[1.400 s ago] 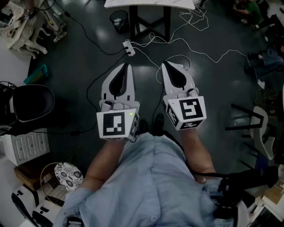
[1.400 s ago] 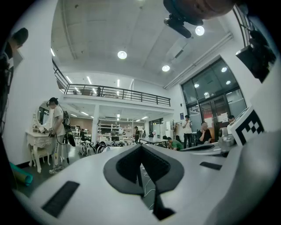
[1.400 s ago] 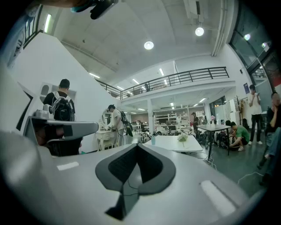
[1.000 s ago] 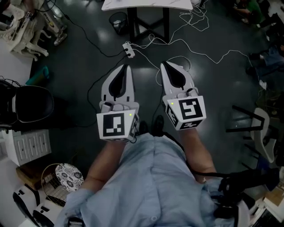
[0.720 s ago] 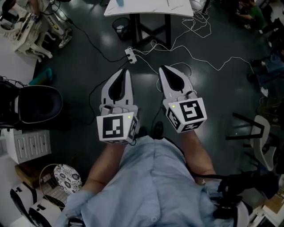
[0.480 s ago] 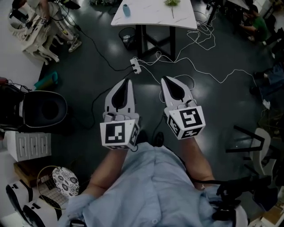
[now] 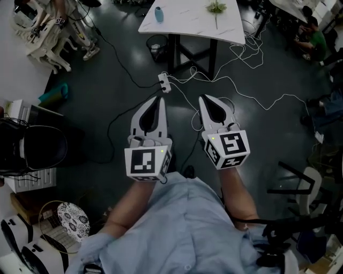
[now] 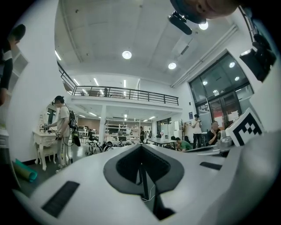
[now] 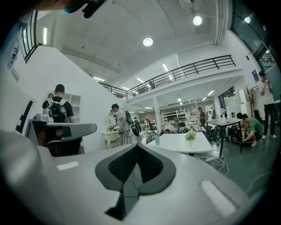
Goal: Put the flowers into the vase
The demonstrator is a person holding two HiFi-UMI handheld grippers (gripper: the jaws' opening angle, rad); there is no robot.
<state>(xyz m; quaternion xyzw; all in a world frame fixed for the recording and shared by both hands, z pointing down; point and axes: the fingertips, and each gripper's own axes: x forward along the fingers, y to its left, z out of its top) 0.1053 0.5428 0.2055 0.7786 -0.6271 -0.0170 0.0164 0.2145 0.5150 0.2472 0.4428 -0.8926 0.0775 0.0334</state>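
Observation:
A white table [image 7: 187,24] stands far ahead at the top of the head view. On it lie a green flower with a thin stem [image 7: 216,9] and a small blue vase [image 7: 159,14]. The right gripper view shows the same table [image 9: 186,143] with the flower [image 9: 190,136] and the vase [image 9: 157,140]. My left gripper [image 7: 158,99] and right gripper [image 7: 206,99] are both shut and empty, held side by side over the dark floor, well short of the table. In each gripper view the jaws meet at the tip with nothing between them.
White cables [image 7: 230,80] and a power strip [image 7: 164,82] lie on the floor between me and the table. A bin [image 7: 156,45] stands under the table. A black chair [image 7: 29,147] is at my left and another chair [image 7: 305,184] at my right. People work at other tables [image 9: 118,118].
The white table has come further into the head view from the top, and the flower and vase on it now show. Both grippers stayed shut, side by side.

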